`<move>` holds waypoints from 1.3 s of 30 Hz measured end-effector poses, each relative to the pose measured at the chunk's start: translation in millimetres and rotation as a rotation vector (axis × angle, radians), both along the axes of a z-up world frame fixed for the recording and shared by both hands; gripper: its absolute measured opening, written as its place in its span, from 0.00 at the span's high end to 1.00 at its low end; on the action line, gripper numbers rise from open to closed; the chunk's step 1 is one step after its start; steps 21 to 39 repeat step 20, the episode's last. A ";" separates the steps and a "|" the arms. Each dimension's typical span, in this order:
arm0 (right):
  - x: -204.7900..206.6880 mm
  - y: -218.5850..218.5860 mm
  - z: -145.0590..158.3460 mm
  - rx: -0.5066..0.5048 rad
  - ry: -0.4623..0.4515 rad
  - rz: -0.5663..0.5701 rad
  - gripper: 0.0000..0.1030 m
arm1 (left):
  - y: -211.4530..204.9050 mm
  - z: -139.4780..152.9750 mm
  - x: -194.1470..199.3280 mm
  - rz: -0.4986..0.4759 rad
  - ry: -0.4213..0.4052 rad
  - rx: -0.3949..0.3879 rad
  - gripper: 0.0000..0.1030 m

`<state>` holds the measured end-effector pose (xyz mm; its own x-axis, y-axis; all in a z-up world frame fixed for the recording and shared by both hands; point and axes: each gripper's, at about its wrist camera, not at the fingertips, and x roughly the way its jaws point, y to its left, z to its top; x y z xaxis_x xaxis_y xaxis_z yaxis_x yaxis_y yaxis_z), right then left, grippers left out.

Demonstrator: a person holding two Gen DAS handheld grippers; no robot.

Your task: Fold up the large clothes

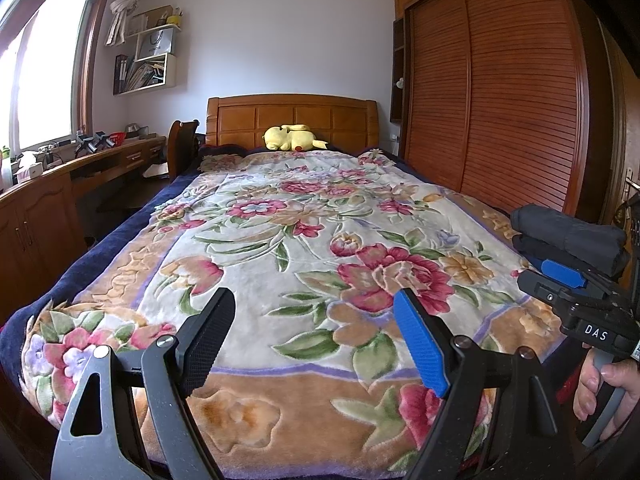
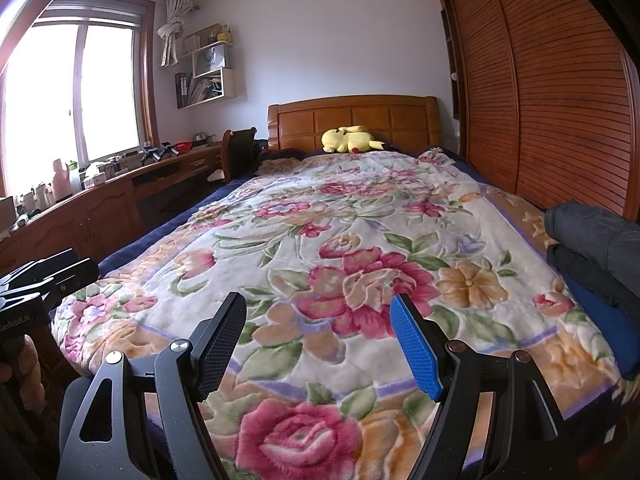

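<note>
A stack of dark folded clothes lies at the right edge of the bed, with a blue piece under it. My left gripper hovers over the foot of the floral blanket, open, with nothing between its black and blue pads. My right gripper is held the same way over the blanket, also open and empty. In the left wrist view the right gripper shows from the side just in front of the dark stack, with a hand on its handle.
A yellow plush toy lies by the wooden headboard. A slatted wardrobe runs close along the bed's right side. A cluttered wooden desk and a chair stand at the left under the window.
</note>
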<state>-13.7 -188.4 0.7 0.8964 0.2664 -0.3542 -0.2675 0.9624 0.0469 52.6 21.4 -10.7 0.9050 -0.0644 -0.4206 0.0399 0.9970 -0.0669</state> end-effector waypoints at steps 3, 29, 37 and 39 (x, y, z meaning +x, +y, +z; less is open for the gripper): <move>0.0 0.1 0.2 0.000 -0.001 -0.001 0.26 | 0.1 -0.3 -0.2 -0.001 0.001 -0.001 0.20; 0.0 -0.3 0.0 0.002 0.002 -0.001 0.26 | -0.9 0.2 -0.9 -0.001 -0.001 0.000 0.20; 0.0 -0.3 0.0 0.002 0.002 -0.001 0.26 | -0.9 0.2 -0.9 -0.001 -0.001 0.000 0.20; 0.0 -0.3 0.0 0.002 0.002 -0.001 0.26 | -0.9 0.2 -0.9 -0.001 -0.001 0.000 0.20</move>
